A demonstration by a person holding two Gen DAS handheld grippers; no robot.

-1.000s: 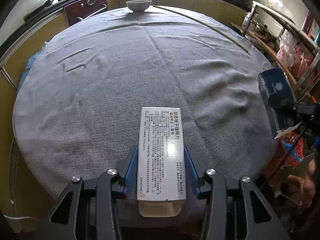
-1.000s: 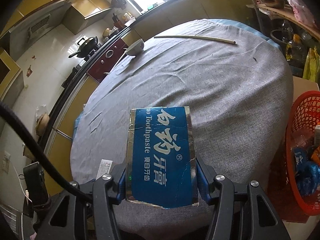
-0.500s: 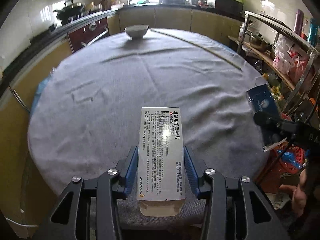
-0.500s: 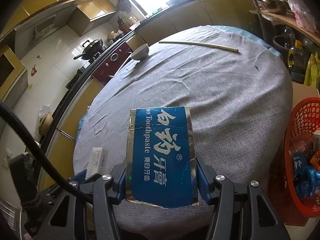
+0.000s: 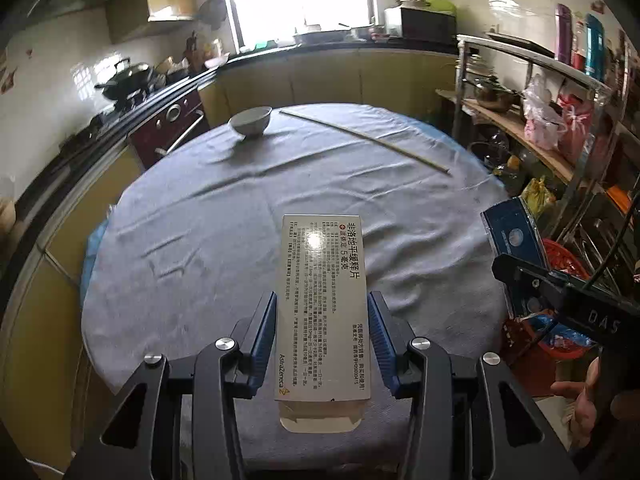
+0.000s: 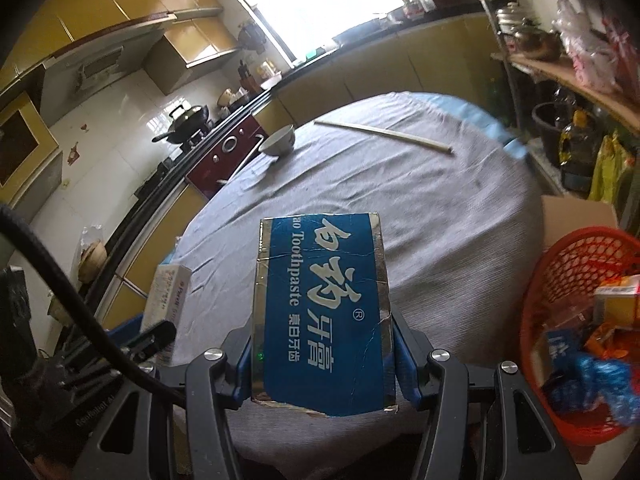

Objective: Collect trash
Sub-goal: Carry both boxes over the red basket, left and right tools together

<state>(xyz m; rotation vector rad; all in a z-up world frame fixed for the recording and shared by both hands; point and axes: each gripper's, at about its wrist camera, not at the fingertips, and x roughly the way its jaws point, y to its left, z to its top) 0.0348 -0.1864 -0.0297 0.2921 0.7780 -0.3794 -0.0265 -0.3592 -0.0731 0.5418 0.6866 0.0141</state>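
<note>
left gripper (image 5: 322,332) was held level above the grey-clothed round table's (image 5: 208,216) near edge, clamped on white rectangular medicine carton (image 5: 322,304) | right gripper (image 6: 322,344) was clamped on blue toothpaste box (image 6: 320,304), beside red mesh basket (image 6: 568,256)

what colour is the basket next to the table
Orange-red mesh basket, clearest in the right wrist view.

clothed table (image 5: 224,216), bowl (image 5: 251,121), stick (image 5: 364,140)

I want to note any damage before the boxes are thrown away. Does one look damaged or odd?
Yes. The blue toothpaste box in the right tongs is creased, with white cracks across its print and a ragged lower edge. The white medicine box looks intact.
</note>
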